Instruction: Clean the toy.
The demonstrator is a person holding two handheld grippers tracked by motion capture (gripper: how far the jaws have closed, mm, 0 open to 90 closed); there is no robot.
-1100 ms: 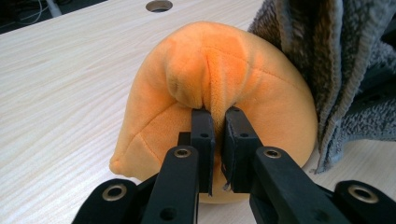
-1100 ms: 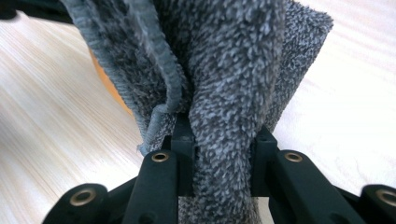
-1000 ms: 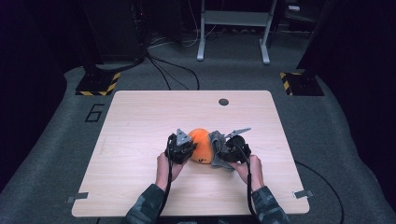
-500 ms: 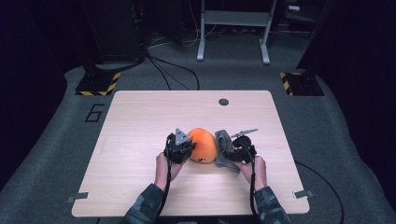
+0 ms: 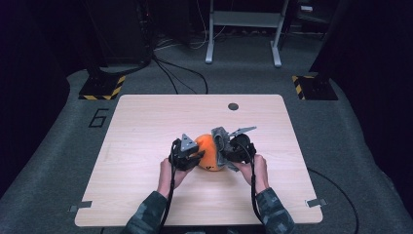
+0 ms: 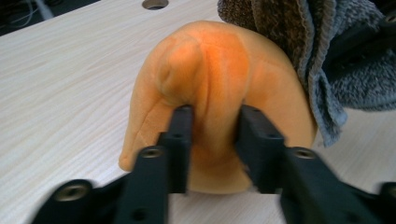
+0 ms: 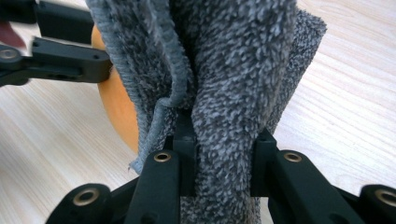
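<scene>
A soft orange lump [image 5: 208, 157] lies at the middle of the wooden table [image 5: 146, 126]. My left gripper [image 5: 197, 155] comes at it from the left. In the left gripper view its jaws [image 6: 217, 116] have just been opening, and a ridge of the orange lump [image 6: 219, 70] still stands between them, with the grip eased. My right gripper [image 5: 222, 147] is shut on a grey terry cloth [image 7: 233, 70], which bunches up between its fingers [image 7: 219, 135]. The grey cloth [image 6: 299, 42] lies against the lump's right side, and the orange lump [image 7: 119, 107] shows just behind it.
A small round hole [image 5: 233, 106] sits near the table's far edge. Beyond the table, on the grey floor, are two bases with yellow-black tape [image 5: 102, 87] [image 5: 311, 85], cables, and a metal stand [image 5: 243, 19]. Bare wood surrounds the hands.
The left jaws have spread apart on the orange lump. The right gripper with the grey cloth has shifted slightly, up and over the lump's right side.
</scene>
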